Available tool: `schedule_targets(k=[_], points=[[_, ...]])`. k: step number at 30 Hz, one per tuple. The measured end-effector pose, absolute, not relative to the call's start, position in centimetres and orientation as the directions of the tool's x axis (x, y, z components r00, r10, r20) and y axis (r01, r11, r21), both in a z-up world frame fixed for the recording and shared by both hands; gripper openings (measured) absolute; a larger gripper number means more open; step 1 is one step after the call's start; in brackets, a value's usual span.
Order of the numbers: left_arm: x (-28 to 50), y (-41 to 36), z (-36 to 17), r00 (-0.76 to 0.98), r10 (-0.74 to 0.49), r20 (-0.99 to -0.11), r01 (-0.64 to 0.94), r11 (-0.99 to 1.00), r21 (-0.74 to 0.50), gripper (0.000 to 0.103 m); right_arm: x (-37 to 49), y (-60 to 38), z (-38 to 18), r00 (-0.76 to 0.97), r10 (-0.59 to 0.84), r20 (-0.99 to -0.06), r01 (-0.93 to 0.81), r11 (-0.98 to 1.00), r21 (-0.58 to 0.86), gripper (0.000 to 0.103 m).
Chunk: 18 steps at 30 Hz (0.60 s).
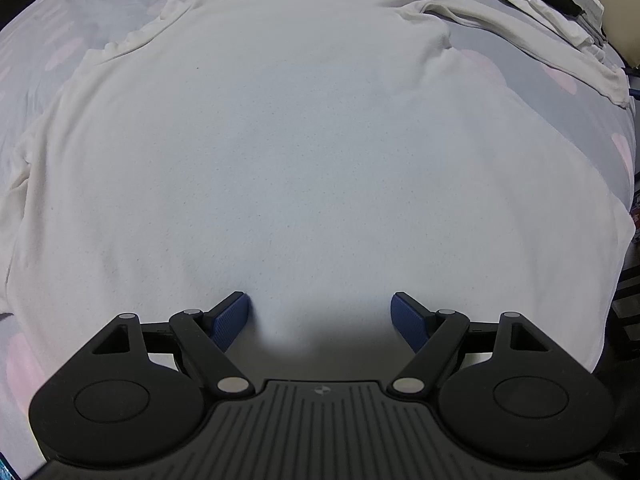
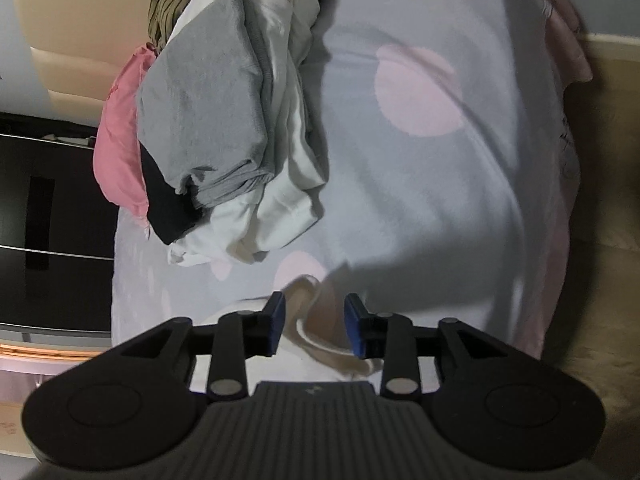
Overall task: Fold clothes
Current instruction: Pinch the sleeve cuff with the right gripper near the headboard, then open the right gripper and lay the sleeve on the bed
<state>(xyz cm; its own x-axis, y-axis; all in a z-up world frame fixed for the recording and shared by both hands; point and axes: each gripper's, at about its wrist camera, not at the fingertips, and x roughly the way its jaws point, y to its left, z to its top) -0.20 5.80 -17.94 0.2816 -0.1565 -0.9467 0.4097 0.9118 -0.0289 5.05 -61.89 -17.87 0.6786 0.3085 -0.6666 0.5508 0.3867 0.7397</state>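
my left gripper (image 1: 320, 312) hangs wide open over the white shirt (image 1: 280, 140); my right gripper (image 2: 315, 322) sits part open around its cuff (image 2: 316, 334), pads clear.

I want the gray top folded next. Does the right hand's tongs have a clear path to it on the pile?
Probably yes. The right tongs stand open with a cream cloth edge lying loose between them, and only bare dotted bedsheet separates them from the gray top, which sits uncovered on the pile.
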Motion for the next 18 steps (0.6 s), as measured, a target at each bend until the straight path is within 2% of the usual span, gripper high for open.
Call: schedule_targets(k=[5,6,7,8,12,17,18], points=[[-0.4,6.0,-17.9,0.283,-0.16,-0.946,0.41,0.911,-0.031,0.078,4.8,-62.0,-18.8,0.737,0.341,-0.583,0.518,0.268,0.812,0.037],[-0.4,5.9,-17.9,0.283,-0.16,-0.946,0.41,0.911,-0.031,0.078,5.1,-61.9,-18.6,0.732,0.339,-0.591,0.511,0.299,0.806,0.036],[-0.4,5.9,-17.9,0.283,-0.159,-0.946,0.41,0.911,-0.031,0.078,5.3,-61.7,-18.4,0.727,0.336,-0.598,0.504,0.329,0.798,0.026],[-0.4,5.9,-17.9,0.283,-0.159,-0.946,0.41,0.912,-0.03,0.078,5.6,-61.5,-18.2,0.722,0.333,-0.606,0.497,0.359,0.79,0.004],[-0.4,5.8,-17.9,0.283,-0.157,-0.946,0.41,0.912,-0.029,0.078,6.6,-60.8,-17.2,0.701,0.299,-0.647,0.46,0.505,0.731,0.005],[-0.4,5.8,-18.0,0.284,-0.155,-0.946,0.41,0.912,-0.027,0.078,6.5,-59.2,-13.4,0.8,0.223,-0.557,0.236,0.737,0.633,0.004],[-0.4,5.7,-18.0,0.284,-0.155,-0.946,0.41,0.912,-0.026,0.078,6.6,-59.1,-13.2,0.792,0.186,-0.582,0.254,0.765,0.591,0.004]])
